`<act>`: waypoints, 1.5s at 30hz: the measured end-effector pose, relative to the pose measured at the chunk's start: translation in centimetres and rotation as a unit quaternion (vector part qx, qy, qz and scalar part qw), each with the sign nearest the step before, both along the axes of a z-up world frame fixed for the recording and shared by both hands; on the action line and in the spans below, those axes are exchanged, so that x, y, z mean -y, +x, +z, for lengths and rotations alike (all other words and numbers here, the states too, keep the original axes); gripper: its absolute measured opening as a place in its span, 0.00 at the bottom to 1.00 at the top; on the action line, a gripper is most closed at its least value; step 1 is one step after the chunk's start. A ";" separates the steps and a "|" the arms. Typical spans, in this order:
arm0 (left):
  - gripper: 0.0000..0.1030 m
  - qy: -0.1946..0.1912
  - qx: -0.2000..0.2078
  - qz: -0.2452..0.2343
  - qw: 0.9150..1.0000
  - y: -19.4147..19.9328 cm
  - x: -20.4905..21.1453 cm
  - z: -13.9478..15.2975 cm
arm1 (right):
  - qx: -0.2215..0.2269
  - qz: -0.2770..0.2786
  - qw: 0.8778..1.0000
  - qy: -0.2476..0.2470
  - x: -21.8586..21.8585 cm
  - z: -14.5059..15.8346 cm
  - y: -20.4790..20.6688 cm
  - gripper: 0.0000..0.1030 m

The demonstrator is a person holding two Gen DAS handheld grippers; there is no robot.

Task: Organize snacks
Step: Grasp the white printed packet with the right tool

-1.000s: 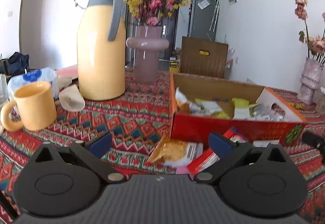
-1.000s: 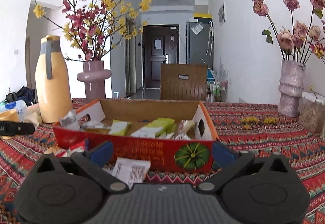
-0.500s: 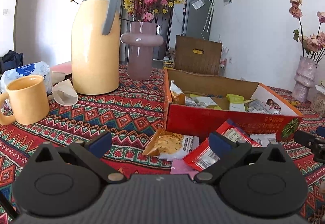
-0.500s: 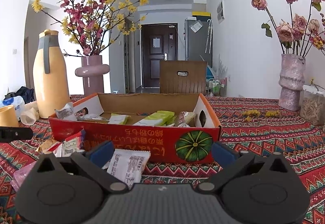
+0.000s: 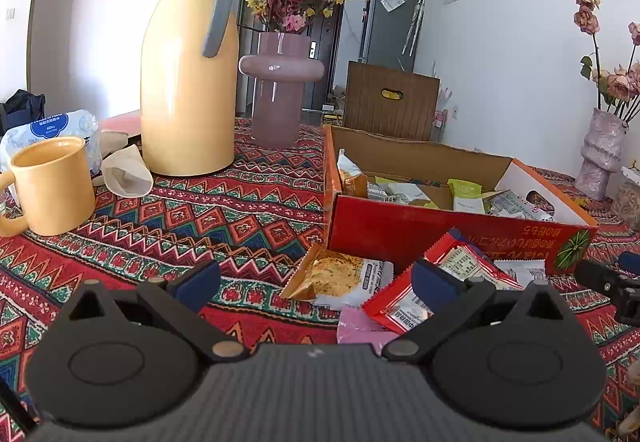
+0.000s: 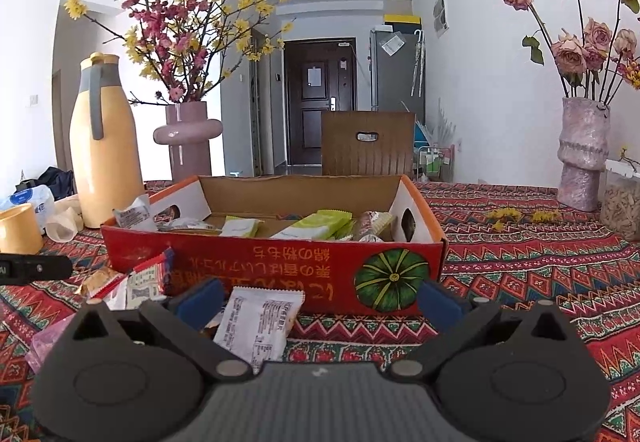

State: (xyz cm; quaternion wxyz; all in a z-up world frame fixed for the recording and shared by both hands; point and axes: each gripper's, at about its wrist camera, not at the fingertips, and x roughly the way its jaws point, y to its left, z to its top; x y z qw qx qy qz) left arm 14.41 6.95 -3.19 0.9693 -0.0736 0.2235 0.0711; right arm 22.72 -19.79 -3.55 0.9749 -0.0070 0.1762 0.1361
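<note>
Patterned red tablecloth (image 5: 208,217). Yellow mug (image 5: 52,185) far left, yellow thermos jug (image 5: 186,81), mauve vase (image 5: 280,89) with blossoms, then red cardboard box (image 6: 272,266) holding snack packets; dark door (image 6: 320,97) behind. Loose on cloth before box: biscuit packet (image 5: 340,278), red packet (image 5: 436,286), white packet (image 6: 260,318). Left gripper (image 5: 316,282) fingers wide apart, empty, above biscuit packet. Right gripper (image 6: 320,300) fingers wide apart, empty, white packet between them.

Box (image 6: 256,274) front wall blocks; loose packets (image 5: 436,286) crowd cloth before it.

left gripper (image 5: 316,284) drawn back from red box (image 5: 400,230), right gripper (image 6: 318,300) likewise, more packets revealed
</note>
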 end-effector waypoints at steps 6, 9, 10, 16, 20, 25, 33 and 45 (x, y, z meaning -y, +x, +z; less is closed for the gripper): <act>1.00 -0.003 0.001 0.002 1.000 0.0 -0.1 0.0 | -0.014 0.000 1.000 -0.008 -0.2 -0.3 0.4 1.00; 1.00 -0.007 0.000 0.002 1.000 -0.1 -0.3 -0.1 | -0.016 -0.004 1.000 -0.015 -0.3 -0.1 0.2 1.00; 1.00 -0.008 0.000 0.003 1.000 -0.1 -0.3 -0.1 | -0.018 -0.003 1.000 -0.015 -0.3 0.0 0.0 1.00; 1.00 -0.017 0.003 0.001 1.000 -0.2 -0.5 0.0 | -0.053 0.000 0.999 0.001 -0.2 0.4 -1.4 1.00; 1.00 -0.022 0.004 0.003 1.000 -0.3 -0.7 0.0 | -0.073 0.007 0.997 -0.008 -0.7 0.2 -2.4 1.00; 1.00 -0.025 0.003 0.007 1.000 -0.3 -0.8 0.0 | -0.097 0.007 0.995 -0.013 -1.3 -0.1 -2.2 1.00; 1.00 -0.027 0.001 0.008 1.000 -0.2 -1.0 0.0 | -0.151 -0.015 0.988 -0.032 -2.6 -0.3 2.6 1.00; 1.00 -0.033 -0.007 0.008 0.999 -0.1 -1.1 -0.2 | -0.207 -0.028 0.976 -0.057 -5.0 -2.0 7.3 1.00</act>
